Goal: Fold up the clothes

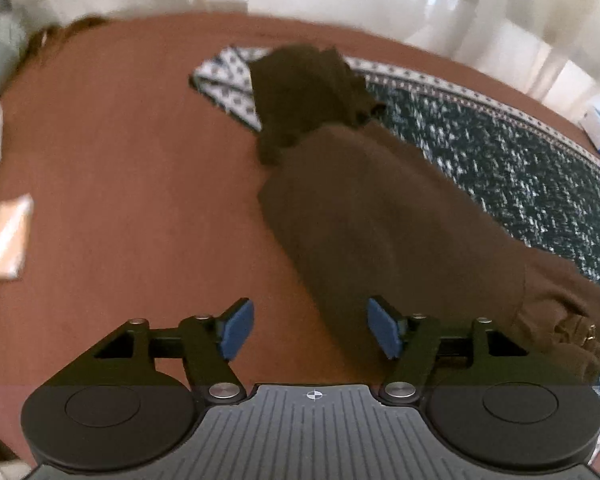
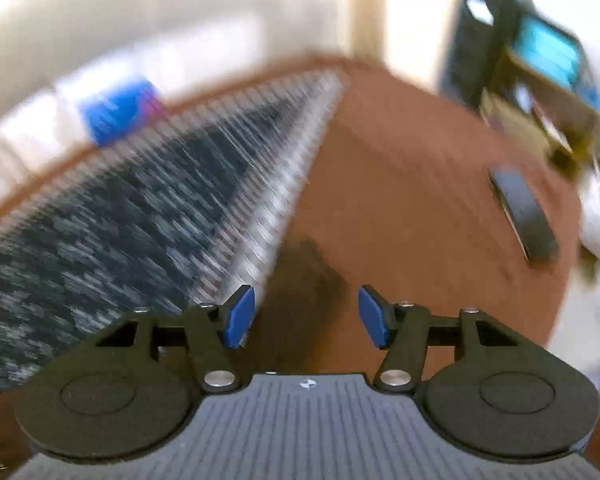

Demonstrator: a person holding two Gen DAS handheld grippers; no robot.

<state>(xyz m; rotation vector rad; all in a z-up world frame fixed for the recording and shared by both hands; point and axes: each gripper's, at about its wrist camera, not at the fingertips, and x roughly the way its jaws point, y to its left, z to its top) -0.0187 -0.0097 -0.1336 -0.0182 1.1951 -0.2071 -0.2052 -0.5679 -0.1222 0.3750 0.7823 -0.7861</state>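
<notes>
On the rust-brown bedspread (image 1: 100, 160) a dark patterned cloth (image 1: 520, 168) lies spread, and across its edge lies the brown garment (image 1: 380, 216), long and partly doubled over, a darker crumpled piece (image 1: 304, 92) at its far end. The left gripper (image 1: 310, 330) hangs above the garment's near edge, fingers spread and empty; the right gripper (image 2: 307, 318), in a blurred view, is likewise released over a brown fold. The risk, I judge: a pinch here could catch the cloth beneath too, dragging both and spoiling the fold.
</notes>
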